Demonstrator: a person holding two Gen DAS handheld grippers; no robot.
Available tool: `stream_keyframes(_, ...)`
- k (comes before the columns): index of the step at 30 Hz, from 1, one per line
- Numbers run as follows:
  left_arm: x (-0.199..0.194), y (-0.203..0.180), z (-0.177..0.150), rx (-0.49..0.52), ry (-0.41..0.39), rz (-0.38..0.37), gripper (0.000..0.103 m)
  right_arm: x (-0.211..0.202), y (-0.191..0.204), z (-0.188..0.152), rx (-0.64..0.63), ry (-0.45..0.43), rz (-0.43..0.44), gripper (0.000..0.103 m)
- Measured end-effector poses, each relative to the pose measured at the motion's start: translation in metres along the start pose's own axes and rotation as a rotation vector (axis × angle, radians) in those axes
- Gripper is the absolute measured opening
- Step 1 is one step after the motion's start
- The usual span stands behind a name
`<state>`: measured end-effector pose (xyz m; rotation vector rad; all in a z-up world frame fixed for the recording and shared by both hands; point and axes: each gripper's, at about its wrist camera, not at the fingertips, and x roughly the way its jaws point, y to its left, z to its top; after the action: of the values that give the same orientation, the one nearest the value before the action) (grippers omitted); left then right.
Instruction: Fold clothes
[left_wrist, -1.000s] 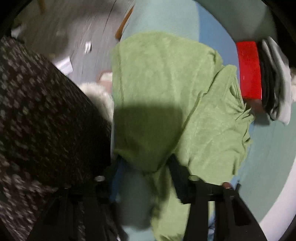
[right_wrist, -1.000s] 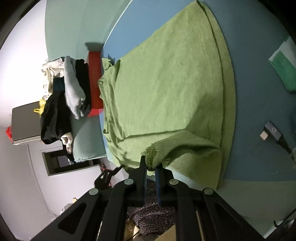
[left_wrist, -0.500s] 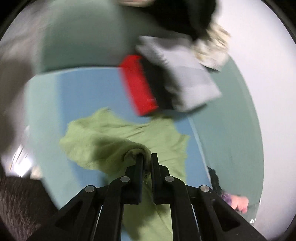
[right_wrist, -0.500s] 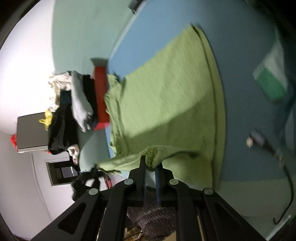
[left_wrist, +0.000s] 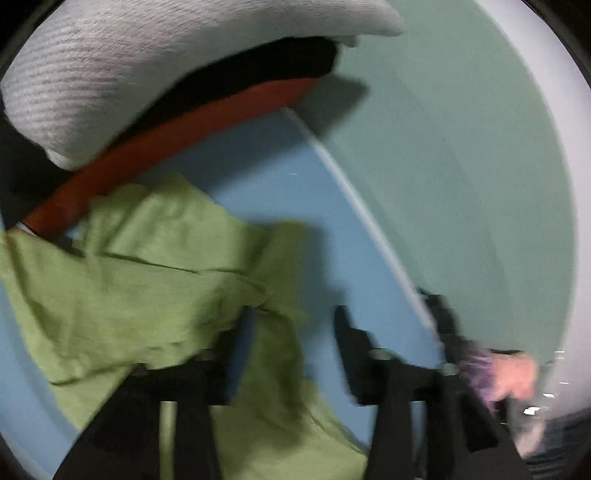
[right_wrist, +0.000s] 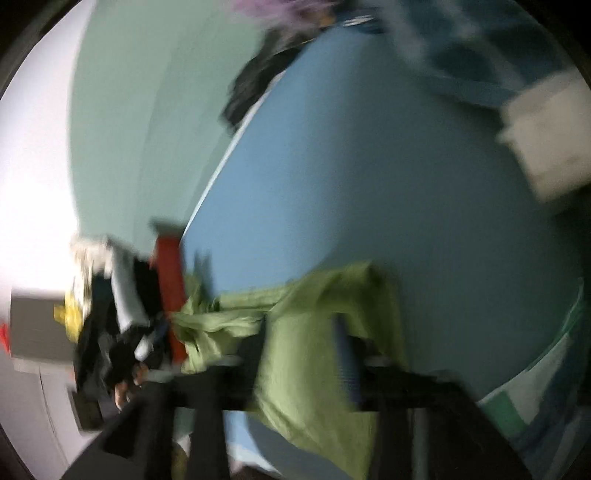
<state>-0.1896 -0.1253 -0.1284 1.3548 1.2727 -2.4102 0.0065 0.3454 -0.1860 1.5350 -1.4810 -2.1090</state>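
Observation:
A green garment (left_wrist: 140, 280) lies bunched on the blue mat (left_wrist: 280, 199), next to a pile of clothes. My left gripper (left_wrist: 291, 332) is open just above the cloth, its fingers (left_wrist: 240, 332) spread wide with the garment's edge lying between them. In the right wrist view the same green garment (right_wrist: 314, 332) lies folded over under my right gripper (right_wrist: 303, 332), which is open too. Both views are blurred by motion.
A pile of clothes on a red folded piece (left_wrist: 155, 144) with a grey knit item (left_wrist: 129, 74) sits right behind the garment; it also shows in the right wrist view (right_wrist: 122, 314). A white and green cloth (right_wrist: 535, 147) lies at the mat's far side. A hand (left_wrist: 513, 373) shows at the right.
Both grippers were shut on the green garment half a second ago and have now opened. The garment has been carried over and dropped into a fold near the clothes pile.

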Motion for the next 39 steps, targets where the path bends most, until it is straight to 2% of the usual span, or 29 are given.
stream_keyframes(1,-0.007,-0.002,-0.003,0.014,-0.014,-0.046,0.061,-0.004,-0.002,0.002,0.013,-0.007,0.013,0.048)
stream_keyframes(3,-0.027,-0.007,-0.013,0.069,-0.046,-0.091,0.069,-0.015,-0.001,0.001,-0.023,-0.024,-0.014,0.048)
stream_keyframes(5,-0.044,-0.004,-0.028,0.133,-0.061,-0.101,0.072,-0.024,0.001,-0.006,-0.076,-0.023,-0.051,0.053)
stream_keyframes(7,-0.057,0.008,-0.050,0.203,-0.033,-0.084,0.072,-0.026,-0.004,-0.024,-0.121,0.035,-0.101,0.054)
stream_keyframes(9,-0.056,0.028,-0.067,0.210,0.029,-0.070,0.072,-0.024,-0.016,-0.047,-0.127,0.135,-0.119,0.054)
stream_keyframes(12,-0.052,0.067,-0.092,0.139,0.090,-0.043,0.072,-0.014,-0.040,-0.087,-0.089,0.286,-0.131,0.053)
stream_keyframes(15,-0.050,0.103,-0.114,0.015,0.115,-0.015,0.072,-0.002,-0.056,-0.115,-0.032,0.376,-0.087,0.053)
stream_keyframes(17,-0.057,0.124,-0.125,-0.082,0.100,-0.019,0.072,0.009,-0.063,-0.123,0.036,0.390,-0.047,0.053)
stream_keyframes(20,-0.069,0.154,-0.139,-0.219,0.072,-0.023,0.072,0.024,-0.078,-0.127,0.172,0.369,-0.001,0.052)
stream_keyframes(22,-0.079,0.169,-0.144,-0.278,0.052,-0.032,0.072,0.030,-0.090,-0.128,0.292,0.338,0.071,0.050)
stream_keyframes(24,-0.084,0.177,-0.150,-0.320,0.040,-0.042,0.072,0.033,-0.091,-0.128,0.306,0.321,0.074,0.043)
stream_keyframes(26,-0.084,0.181,-0.155,-0.352,0.044,-0.065,0.072,0.036,-0.091,-0.127,0.305,0.307,0.066,0.021)
stream_keyframes(28,-0.081,0.183,-0.159,-0.394,0.058,-0.103,0.072,0.032,-0.086,-0.127,0.316,0.278,0.090,0.010)
stream_keyframes(31,-0.075,0.182,-0.168,-0.438,0.089,-0.154,0.072,0.013,-0.068,-0.127,0.293,0.237,0.189,0.008)
stream_keyframes(33,-0.064,0.178,-0.172,-0.454,0.106,-0.152,0.072,-0.010,-0.055,-0.131,0.231,0.197,0.235,0.008)
stream_keyframes(35,-0.052,0.178,-0.174,-0.504,0.098,-0.159,0.072,-0.034,-0.043,-0.135,0.187,0.162,0.277,0.008)
stream_keyframes(39,-0.034,0.177,-0.174,-0.625,0.067,-0.182,0.072,-0.061,-0.024,-0.138,0.119,0.148,0.345,0.008)
